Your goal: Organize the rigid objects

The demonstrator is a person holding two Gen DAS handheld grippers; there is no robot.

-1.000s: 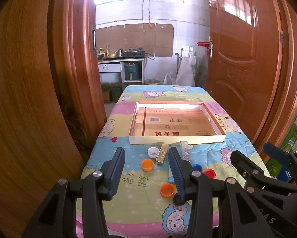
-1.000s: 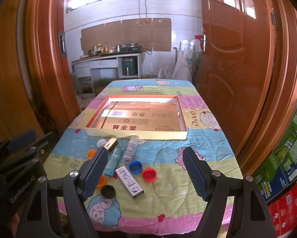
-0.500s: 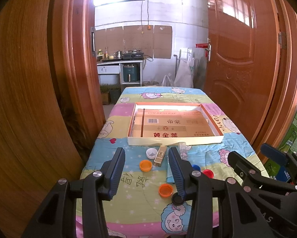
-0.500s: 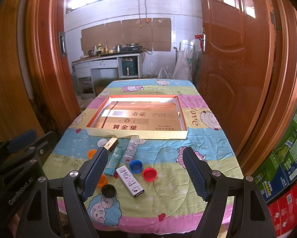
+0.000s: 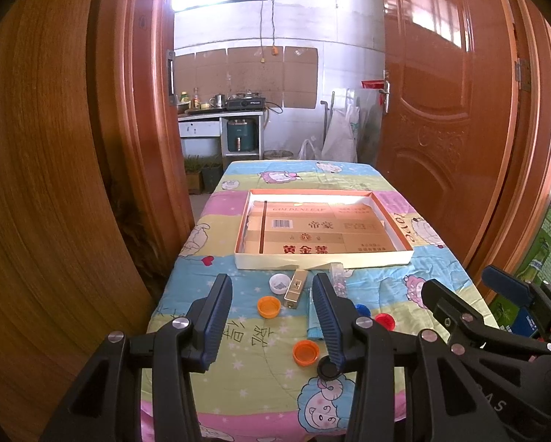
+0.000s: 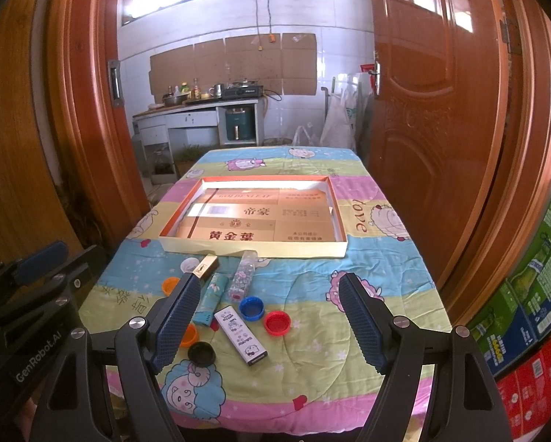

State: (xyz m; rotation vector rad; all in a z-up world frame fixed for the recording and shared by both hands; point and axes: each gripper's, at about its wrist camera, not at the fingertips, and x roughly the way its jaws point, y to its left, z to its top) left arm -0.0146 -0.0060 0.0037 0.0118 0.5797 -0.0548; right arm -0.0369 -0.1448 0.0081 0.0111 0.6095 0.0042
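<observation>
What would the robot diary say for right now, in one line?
left gripper: open, empty | right gripper: open, empty | caps, lighters: on table | tray: empty

tablecloth (image 6: pixel 367 280): quilted printed cloth | tray (image 6: pixel 253 251): matt cardboard | door (image 6: pixel 441 118): glossy varnished wood | red cap (image 6: pixel 277 322): plastic

Cardboard lining of shallow box (image 6: pixel 260 217): "GOLDEN LEAF", large "黄金葉", "帝豪", plus a barcode. Tablecloth (image 6: pixel 360 217), right of box: "love". Left tool (image 6: pixel 36 350) body: "GenRobot.AI". Stove (image 5: pixel 246 102) on far counter: label illegible.
</observation>
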